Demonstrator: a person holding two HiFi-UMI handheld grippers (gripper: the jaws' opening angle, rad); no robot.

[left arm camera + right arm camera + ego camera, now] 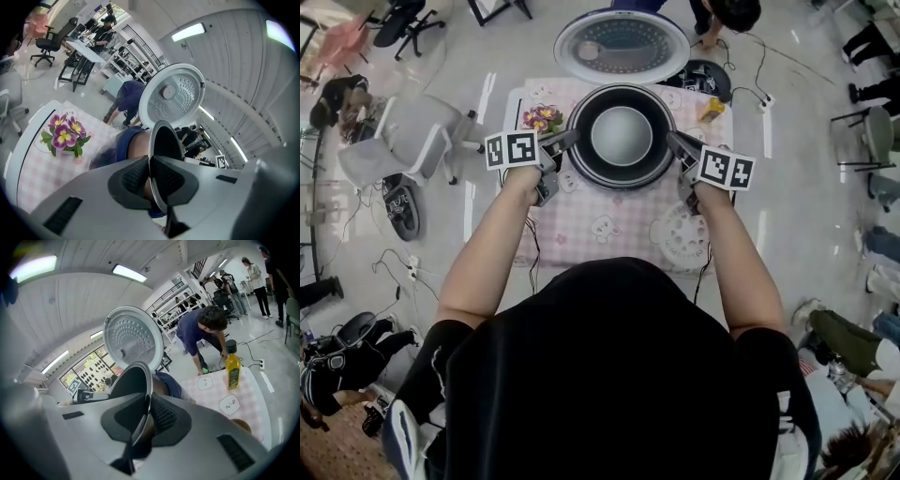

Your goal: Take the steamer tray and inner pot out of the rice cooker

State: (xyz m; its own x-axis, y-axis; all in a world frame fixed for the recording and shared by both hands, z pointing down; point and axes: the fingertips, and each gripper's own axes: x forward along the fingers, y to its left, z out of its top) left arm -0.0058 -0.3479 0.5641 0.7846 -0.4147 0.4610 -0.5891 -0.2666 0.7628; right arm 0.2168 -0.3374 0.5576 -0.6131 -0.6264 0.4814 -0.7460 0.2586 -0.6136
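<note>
In the head view the dark inner pot (622, 136) with a grey inside sits in front of the open rice cooker lid (622, 45). My left gripper (567, 141) is shut on the pot's left rim and my right gripper (675, 142) on its right rim. In the left gripper view the thin pot rim (161, 136) runs between the pads of the left gripper (151, 176), with the lid (173, 96) behind. The right gripper view shows the rim (136, 380) pinched in the right gripper (149, 416). The white perforated steamer tray (682, 234) lies on the table at the front right.
The pink checked table (572, 234) carries a pot of purple flowers (542, 118) at the back left and a yellow oil bottle (712, 110) at the back right. Office chairs, cables and several people surround the table on the floor.
</note>
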